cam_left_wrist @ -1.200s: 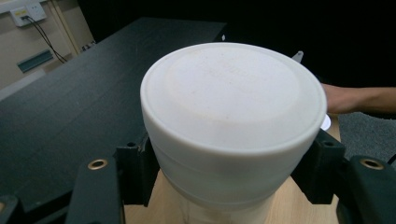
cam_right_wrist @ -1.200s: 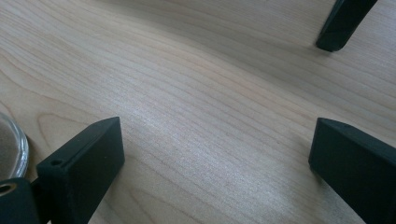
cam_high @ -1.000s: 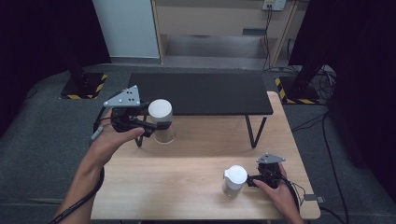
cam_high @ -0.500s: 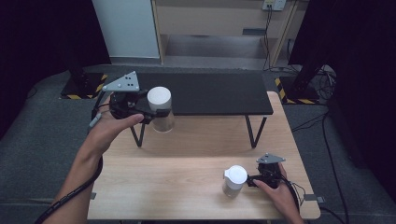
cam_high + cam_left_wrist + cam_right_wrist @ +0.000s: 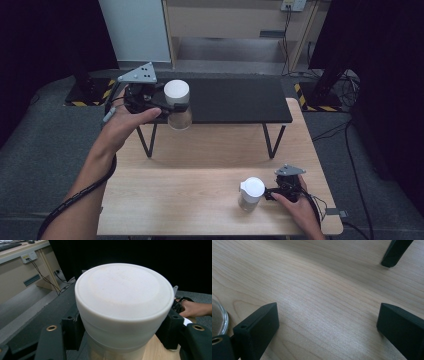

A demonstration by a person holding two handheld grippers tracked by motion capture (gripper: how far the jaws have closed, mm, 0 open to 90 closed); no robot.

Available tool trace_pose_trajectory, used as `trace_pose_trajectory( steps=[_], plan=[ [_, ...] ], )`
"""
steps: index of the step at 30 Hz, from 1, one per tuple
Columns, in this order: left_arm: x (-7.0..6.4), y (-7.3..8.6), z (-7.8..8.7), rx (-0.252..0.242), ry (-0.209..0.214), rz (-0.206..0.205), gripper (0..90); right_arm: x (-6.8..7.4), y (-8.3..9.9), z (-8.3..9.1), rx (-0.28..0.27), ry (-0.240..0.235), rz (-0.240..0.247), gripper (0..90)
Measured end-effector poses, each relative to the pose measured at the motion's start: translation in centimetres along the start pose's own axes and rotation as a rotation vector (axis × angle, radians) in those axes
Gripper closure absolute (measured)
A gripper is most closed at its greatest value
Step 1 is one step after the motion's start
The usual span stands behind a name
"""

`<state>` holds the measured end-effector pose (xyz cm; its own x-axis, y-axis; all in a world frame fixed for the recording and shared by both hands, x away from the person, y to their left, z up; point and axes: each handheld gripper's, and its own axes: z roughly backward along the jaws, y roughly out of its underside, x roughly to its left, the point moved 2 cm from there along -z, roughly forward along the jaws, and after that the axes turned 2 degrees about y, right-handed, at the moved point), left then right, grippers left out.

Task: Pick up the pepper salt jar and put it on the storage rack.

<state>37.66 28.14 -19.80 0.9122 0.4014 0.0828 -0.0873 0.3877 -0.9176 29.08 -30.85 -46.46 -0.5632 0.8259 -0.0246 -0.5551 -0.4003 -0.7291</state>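
A clear jar with a white lid (image 5: 177,103) hangs in the air at the front left edge of the black shelf (image 5: 235,102), above the wooden table (image 5: 200,150). My left gripper (image 5: 172,107) is shut on it just under the lid. The left gripper view looks down on that white lid (image 5: 123,293), with a black jaw on each side. A second white-lidded jar (image 5: 251,192) stands on the table at the front right. My right gripper (image 5: 274,191) rests on the table just right of it. It stands open (image 5: 328,325) over bare wood, and the jar's glass rim (image 5: 218,318) lies outside its left jaw.
The black shelf stands on thin black legs (image 5: 270,142) at the back of the table, and one leg's foot (image 5: 395,252) lies ahead of the right gripper. Dark floor surrounds the table, with cabinets (image 5: 235,25) behind.
My left gripper has carried its jar up and away from the person, from low beside the shelf's left leg to the height of the shelf top. The right gripper and its jar have stayed put.
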Motion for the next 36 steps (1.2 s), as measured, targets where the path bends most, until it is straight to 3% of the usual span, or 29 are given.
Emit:
trace_pose_trajectory(
  steps=[17,31,36],
  plan=[
    [3.2,0.2,-2.0,0.011,-0.012,0.023,33.4,0.0,0.0,0.0,0.0,0.0,0.0,4.9],
    [6.1,0.8,-3.9,0.032,-0.017,0.074,33.4,0.0,0.0,0.0,0.0,0.0,0.0,4.8],
    [6.4,1.1,-4.4,0.033,-0.017,0.089,33.4,0.0,0.0,0.0,0.0,0.0,0.0,4.9]
  ],
)
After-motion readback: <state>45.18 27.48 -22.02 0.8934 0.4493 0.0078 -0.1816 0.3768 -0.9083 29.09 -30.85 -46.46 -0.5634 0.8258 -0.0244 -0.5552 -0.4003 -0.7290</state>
